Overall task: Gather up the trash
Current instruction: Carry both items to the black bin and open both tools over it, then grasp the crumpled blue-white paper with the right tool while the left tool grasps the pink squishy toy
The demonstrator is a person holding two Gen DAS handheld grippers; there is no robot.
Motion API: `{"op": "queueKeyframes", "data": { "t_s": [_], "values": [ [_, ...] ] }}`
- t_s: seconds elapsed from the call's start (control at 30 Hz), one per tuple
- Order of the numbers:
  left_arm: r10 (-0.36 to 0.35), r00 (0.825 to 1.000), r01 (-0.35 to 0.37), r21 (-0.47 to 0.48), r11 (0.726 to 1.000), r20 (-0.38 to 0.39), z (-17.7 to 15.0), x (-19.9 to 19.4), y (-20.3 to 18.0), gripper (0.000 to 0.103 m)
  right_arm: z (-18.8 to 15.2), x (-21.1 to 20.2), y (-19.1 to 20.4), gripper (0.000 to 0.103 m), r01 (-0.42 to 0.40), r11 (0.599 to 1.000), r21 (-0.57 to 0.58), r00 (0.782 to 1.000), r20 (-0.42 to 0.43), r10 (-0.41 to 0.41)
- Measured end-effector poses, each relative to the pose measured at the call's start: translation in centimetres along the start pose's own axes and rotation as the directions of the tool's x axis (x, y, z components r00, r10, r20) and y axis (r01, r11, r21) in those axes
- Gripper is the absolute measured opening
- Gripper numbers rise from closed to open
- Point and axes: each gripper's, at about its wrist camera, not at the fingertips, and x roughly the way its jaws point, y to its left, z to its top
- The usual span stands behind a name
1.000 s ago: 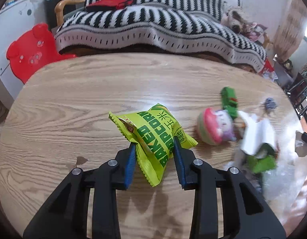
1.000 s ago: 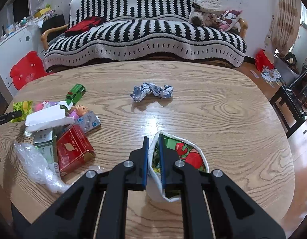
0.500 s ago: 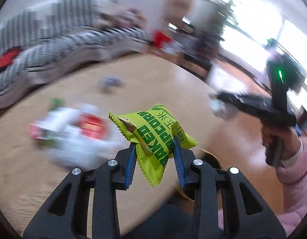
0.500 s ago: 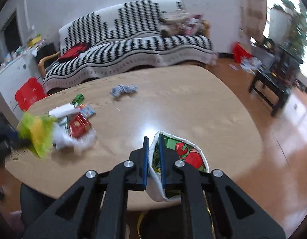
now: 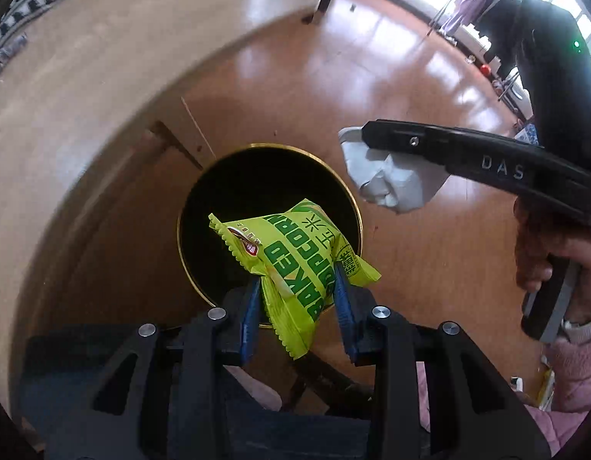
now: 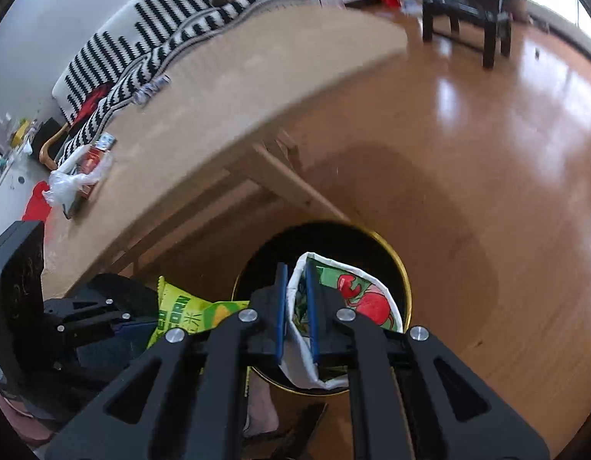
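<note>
Green snack bag (image 5: pixel 295 257), clamped between the fingers of the left hand-held gripper (image 5: pixel 297 303): "BAKED POPCORN" in dark green capitals, with Chinese characters above it, unread.
Right hand-held gripper (image 5: pixel 376 142), side of its black arm: "DAS" in raised letters.
Snack bag's small red badge and green seal: too small to read.

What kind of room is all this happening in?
Most likely a home living room: a sofa under a black-and-white striped throw, a wooden table, a polished wood floor, and a round black bin beside the table.
</note>
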Motion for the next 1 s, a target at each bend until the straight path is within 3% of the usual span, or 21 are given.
{"op": "queueKeyframes", "data": {
  "t_s": [0.2, 0.23, 0.27, 0.3, 0.33, 0.37, 0.5, 0.6, 0.73, 0.83, 0.97, 1.0],
  "values": [
    [0.021, 1.0, -0.021, -0.003, 1.0, -0.006, 1.7, 1.8, 0.3, 0.036, -0.3, 1.9, -0.9, 0.01, -0.018, 1.0, 0.025, 0.999, -0.042, 0.019],
    [0.03, 1.0, -0.03, 0.0, 1.0, -0.002, 1.9, 1.7, 0.3, 0.039, -0.2, 2.1, -0.9, 0.01, -0.021, 1.0, 0.019, 0.999, -0.05, 0.022],
    [0.041, 0.999, -0.041, 0.003, 0.999, -0.009, 1.9, 1.7, 0.3, 0.054, 0.0, 2.2, -0.8, 0.013, -0.024, 0.999, 0.021, 0.999, -0.048, 0.025],
    [0.049, 0.999, -0.049, 0.004, 0.999, -0.018, 1.9, 1.5, 0.6, 0.069, 0.2, 2.3, -0.8, 0.042, -0.023, 0.999, 0.026, 0.999, -0.045, 0.024],
    [0.072, 0.997, -0.072, 0.002, 0.997, -0.007, 1.7, 0.9, 0.8, 0.092, 0.4, 2.2, -0.8, 0.068, -0.026, 0.999, 0.032, 0.999, -0.036, 0.027],
    [0.09, 0.996, -0.09, -0.003, 0.996, 0.022, 1.7, -0.1, 1.1, 0.094, 0.6, 1.8, -0.9, 0.094, -0.03, 0.998, 0.049, 1.0, -0.004, 0.03],
    [0.155, 0.982, -0.153, -0.026, 0.988, 0.105, 1.0, -3.9, 2.9, 0.094, 2.1, 0.3, -0.5, 0.096, -0.026, 0.999, 0.045, 0.996, 0.082, 0.023],
    [0.251, 0.949, -0.231, -0.124, 0.965, 0.188, -0.4, -8.4, 5.8, 0.096, 3.3, -0.7, 1.1, 0.096, 0.013, 1.0, -0.002, 0.988, 0.153, -0.012],
    [0.393, 0.889, -0.314, -0.312, 0.897, 0.234, -3.1, -14.1, 11.9, 0.096, 5.6, -0.7, 5.4, 0.096, 0.055, 0.991, -0.125, 0.979, 0.204, -0.029],
    [0.479, 0.845, -0.34, -0.453, 0.824, 0.237, -5.8, -18.0, 17.0, 0.096, 7.6, 0.3, 8.9, 0.096, 0.07, 0.976, -0.208, 0.978, 0.207, -0.026],
    [0.616, 0.765, -0.41, -0.598, 0.689, 0.186, -8.3, -22.6, 23.7, 0.096, 10.8, 1.5, 13.3, 0.096, 0.099, 0.955, -0.279, 0.976, 0.216, -0.038],
    [0.633, 0.755, -0.413, -0.623, 0.664, 0.174, -8.4, -23.2, 25.3, 0.096, 11.8, 1.8, 14.3, 0.096, 0.104, 0.952, -0.288, 0.975, 0.218, -0.04]
  ]
}}
